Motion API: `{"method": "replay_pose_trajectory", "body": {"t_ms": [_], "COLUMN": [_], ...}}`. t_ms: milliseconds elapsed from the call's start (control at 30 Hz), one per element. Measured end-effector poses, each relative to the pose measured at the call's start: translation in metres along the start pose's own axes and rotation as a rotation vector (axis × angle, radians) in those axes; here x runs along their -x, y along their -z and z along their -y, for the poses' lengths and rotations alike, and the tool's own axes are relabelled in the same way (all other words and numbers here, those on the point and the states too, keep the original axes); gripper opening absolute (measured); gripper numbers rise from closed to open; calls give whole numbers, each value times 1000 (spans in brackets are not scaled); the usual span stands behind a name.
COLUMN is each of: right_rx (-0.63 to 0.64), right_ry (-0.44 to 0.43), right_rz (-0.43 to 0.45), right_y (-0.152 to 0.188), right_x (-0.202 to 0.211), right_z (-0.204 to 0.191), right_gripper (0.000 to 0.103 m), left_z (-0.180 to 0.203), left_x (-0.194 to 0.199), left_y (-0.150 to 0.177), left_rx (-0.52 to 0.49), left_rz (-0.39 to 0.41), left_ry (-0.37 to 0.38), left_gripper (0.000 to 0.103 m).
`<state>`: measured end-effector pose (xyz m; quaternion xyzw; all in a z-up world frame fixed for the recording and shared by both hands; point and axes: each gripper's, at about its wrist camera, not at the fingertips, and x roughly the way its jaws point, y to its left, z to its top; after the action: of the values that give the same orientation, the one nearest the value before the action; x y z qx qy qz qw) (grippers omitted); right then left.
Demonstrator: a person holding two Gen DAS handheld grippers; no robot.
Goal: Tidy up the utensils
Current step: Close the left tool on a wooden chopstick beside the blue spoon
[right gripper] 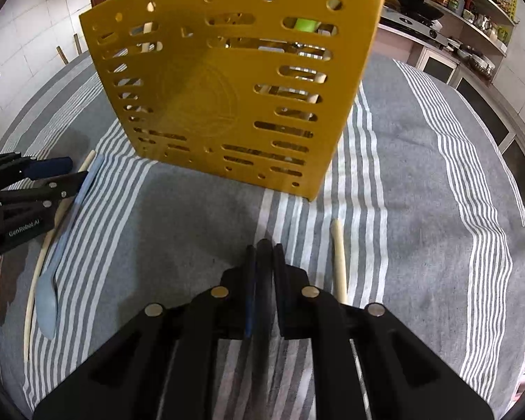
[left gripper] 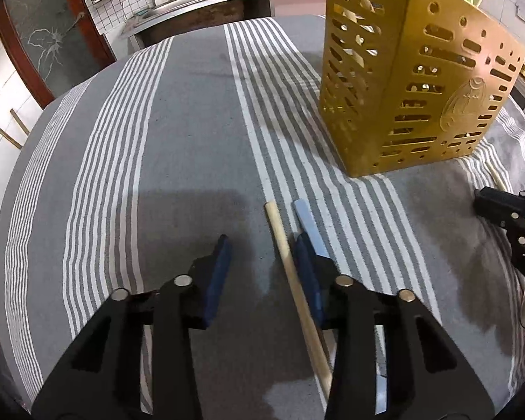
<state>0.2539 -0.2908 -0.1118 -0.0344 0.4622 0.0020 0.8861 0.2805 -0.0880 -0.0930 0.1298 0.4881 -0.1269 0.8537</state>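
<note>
Nearest the left camera, the left gripper stands part open over the striped cloth, with a wooden stick lying between its blue pads, close against the right one and not yet pinched. A pale blue spatula lies just beside the stick on the right, partly under that pad. The step in hand looks like picking up the stick; next the pads must close on it alone, leaving the spatula, then lift it toward the yellow holder, which stands farther off to the right. The right gripper is closed on a dark, thin handle I cannot identify, since it runs back out of sight under the tool. Another stick lies just right of it. The holder already has sticks and something green in it, though its top is cut off, so how full it is cannot be told.
</note>
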Motion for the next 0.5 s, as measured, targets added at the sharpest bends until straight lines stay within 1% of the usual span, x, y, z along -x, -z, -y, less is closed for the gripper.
{"method": "replay_pose_trajectory", "body": {"t_ms": [133, 200, 233, 333, 367, 433, 500], "right_rx": [17, 35, 46, 101, 108, 90, 66], "right_ry": [0, 8, 16, 61, 61, 35, 6], "right_rz": [-17, -24, -26, -28, -27, -28, -17], "right_y": [2, 1, 2, 2, 2, 0, -1], "right_x": [-1, -4, -3, -5, -5, -4, -2], "right_z": [-1, -1, -4, -15, -16, -12, -7], "right_gripper": [11, 11, 11, 10, 10, 9, 9], "left_z": [6, 10, 11, 12, 10, 7, 4], "left_x": [3, 3, 3, 0, -2, -3, -2], "left_y": [3, 5, 6, 5, 4, 2, 0], "left_rx": [-9, -22, -25, -16, -8, 13, 32], "left_rz": [-3, -3, -1, 9, 12, 17, 22], "left_ry": [9, 3, 0, -7, -6, 4, 23], "left_gripper": [17, 15, 13, 9, 8, 4, 4]}}
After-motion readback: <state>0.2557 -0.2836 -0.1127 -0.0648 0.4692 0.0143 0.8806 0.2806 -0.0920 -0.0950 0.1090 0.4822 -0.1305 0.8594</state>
